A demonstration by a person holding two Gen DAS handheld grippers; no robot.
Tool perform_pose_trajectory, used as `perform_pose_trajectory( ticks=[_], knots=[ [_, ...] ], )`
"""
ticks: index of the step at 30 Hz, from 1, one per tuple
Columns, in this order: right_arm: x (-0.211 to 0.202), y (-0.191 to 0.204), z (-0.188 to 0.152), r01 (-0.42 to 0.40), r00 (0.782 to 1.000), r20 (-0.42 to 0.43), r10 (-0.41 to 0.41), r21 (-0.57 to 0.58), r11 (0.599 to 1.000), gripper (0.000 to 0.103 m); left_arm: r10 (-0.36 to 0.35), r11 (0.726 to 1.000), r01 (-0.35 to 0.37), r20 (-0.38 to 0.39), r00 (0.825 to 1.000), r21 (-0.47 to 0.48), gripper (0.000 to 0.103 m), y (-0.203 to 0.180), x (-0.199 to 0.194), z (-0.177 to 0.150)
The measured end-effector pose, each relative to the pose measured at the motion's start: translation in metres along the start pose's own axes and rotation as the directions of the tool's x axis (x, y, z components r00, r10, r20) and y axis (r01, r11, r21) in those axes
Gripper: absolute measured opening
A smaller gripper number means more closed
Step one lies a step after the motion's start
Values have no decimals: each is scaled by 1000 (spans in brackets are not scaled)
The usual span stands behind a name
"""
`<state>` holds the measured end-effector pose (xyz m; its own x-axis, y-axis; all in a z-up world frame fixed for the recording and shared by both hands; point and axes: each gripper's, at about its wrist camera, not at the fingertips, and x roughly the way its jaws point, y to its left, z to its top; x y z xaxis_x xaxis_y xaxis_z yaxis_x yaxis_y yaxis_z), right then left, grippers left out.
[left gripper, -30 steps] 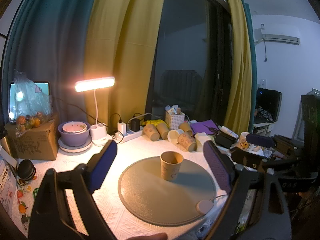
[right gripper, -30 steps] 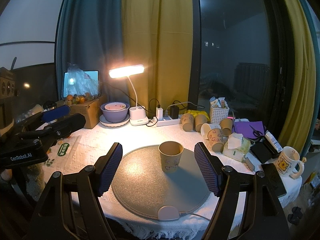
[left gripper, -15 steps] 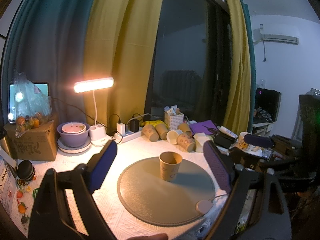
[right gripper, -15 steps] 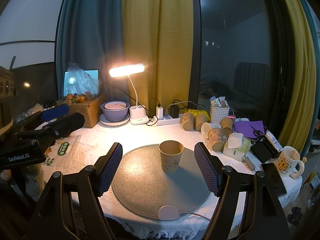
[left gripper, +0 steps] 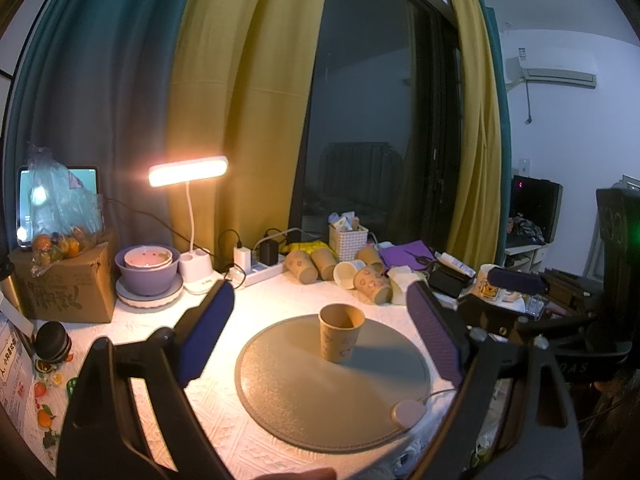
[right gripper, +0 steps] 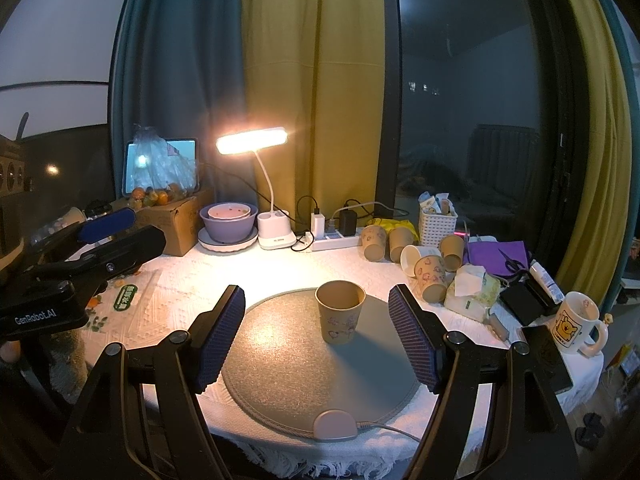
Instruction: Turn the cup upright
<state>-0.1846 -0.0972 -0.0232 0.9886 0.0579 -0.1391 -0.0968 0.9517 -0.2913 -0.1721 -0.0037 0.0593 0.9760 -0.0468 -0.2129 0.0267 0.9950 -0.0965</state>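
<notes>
A brown paper cup [left gripper: 341,337] stands upright, mouth up, on a round grey mat [left gripper: 304,396]. It also shows in the right wrist view [right gripper: 340,312], on the mat [right gripper: 288,376]. My left gripper [left gripper: 320,338] is open and empty, held back from the cup, which sits between its blue pads at a distance. My right gripper [right gripper: 318,336] is open and empty, also short of the cup. The left gripper shows at the left of the right wrist view [right gripper: 108,236].
Several paper cups [right gripper: 416,256] lie at the back right beside a white basket [right gripper: 437,222]. A lit desk lamp [right gripper: 256,148], purple bowl [right gripper: 228,220], cardboard box [right gripper: 176,220], power strip [right gripper: 334,242] and mug [right gripper: 574,322] ring the white-clothed table.
Both grippers have stayed nearly still. The left wrist view has shifted very slightly; the cup has not moved.
</notes>
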Motion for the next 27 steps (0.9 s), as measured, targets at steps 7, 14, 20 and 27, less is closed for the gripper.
perform_pose_trajectory(
  ticks=[7, 14, 20, 27],
  knots=[
    [0, -1, -1, 1, 1000, -1, -1, 0, 1000, 77, -1, 1000, 1, 1, 1000, 1, 89, 0, 0, -1],
    [0, -1, -1, -1, 1000, -1, 1, -1, 1000, 77, 0, 1000, 0, 2, 1000, 2, 89, -1, 0, 1],
    [-1, -1, 0, -1, 1000, 0, 1, -1, 1000, 77, -1, 1000, 1, 1, 1000, 2, 89, -2, 1, 0],
    [-1, -1, 0, 0, 1000, -3, 0, 0, 1000, 77, 0, 1000, 0, 2, 1000, 2, 89, -2, -1, -1]
  ],
)
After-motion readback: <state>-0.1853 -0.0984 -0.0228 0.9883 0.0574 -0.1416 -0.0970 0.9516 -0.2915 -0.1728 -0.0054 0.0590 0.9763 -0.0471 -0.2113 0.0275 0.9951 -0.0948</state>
